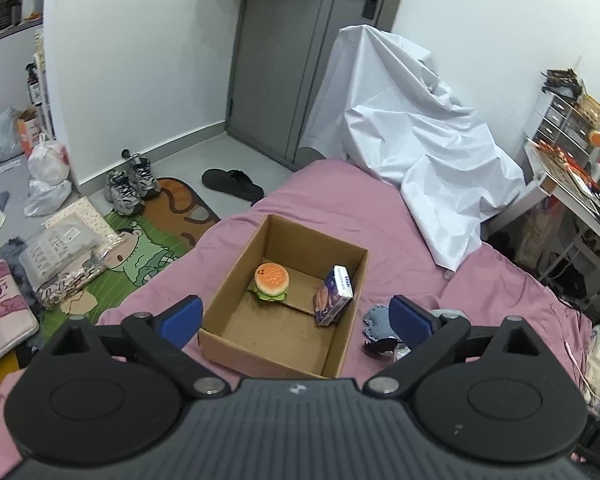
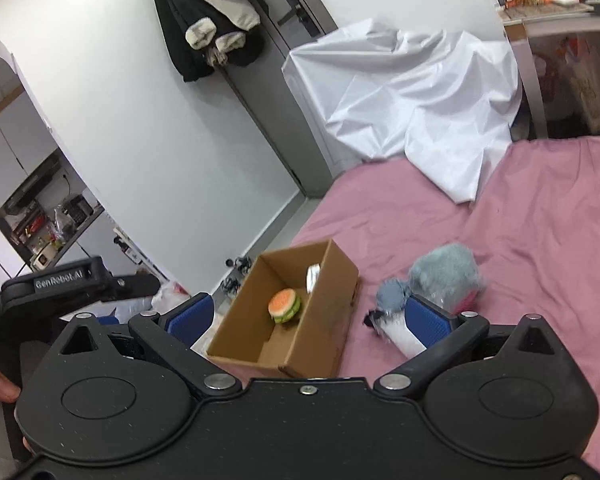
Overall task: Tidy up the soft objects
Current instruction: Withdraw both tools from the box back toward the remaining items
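Both tongs, left and right, gape empty; round plush burger already sits in brown cardboard box, grey fluffy toy awaits right of it

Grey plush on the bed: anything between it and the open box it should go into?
Nothing visible blocks it. The grey plush lies on the pink bedsheet beside the cardboard box, apart from it. The box is open-topped, holding only a burger toy and a small carton, with bare floor left.
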Action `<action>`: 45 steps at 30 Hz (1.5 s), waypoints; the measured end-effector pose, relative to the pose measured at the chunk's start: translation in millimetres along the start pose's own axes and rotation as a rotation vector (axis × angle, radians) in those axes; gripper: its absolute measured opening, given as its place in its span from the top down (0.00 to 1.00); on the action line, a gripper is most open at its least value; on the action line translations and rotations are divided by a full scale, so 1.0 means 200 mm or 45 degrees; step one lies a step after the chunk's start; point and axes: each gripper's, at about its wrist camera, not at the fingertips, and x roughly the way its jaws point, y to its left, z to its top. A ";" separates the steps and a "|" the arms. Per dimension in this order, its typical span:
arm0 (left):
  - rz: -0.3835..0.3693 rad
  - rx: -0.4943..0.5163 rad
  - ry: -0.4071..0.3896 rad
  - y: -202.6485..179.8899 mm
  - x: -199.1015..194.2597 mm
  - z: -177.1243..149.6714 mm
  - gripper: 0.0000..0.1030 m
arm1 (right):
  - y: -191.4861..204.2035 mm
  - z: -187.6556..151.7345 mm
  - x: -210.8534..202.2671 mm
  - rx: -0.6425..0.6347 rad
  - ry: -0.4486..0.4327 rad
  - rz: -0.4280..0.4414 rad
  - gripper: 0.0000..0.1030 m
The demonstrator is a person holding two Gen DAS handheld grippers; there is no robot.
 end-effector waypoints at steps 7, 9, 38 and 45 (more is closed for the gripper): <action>0.027 -0.096 0.045 0.04 0.03 -0.06 0.03 | -0.03 -0.03 -0.01 0.012 0.038 -0.023 0.00; 0.004 -0.135 0.042 0.06 0.03 -0.07 0.03 | -0.04 -0.04 -0.01 0.018 0.049 -0.027 0.00; -0.043 -0.233 0.194 -0.13 0.32 -0.37 0.04 | -0.31 -0.08 0.10 0.280 0.209 -0.083 0.00; -0.083 -0.246 0.237 -0.19 0.44 -0.44 0.04 | -0.37 -0.11 0.15 0.316 0.244 -0.100 0.00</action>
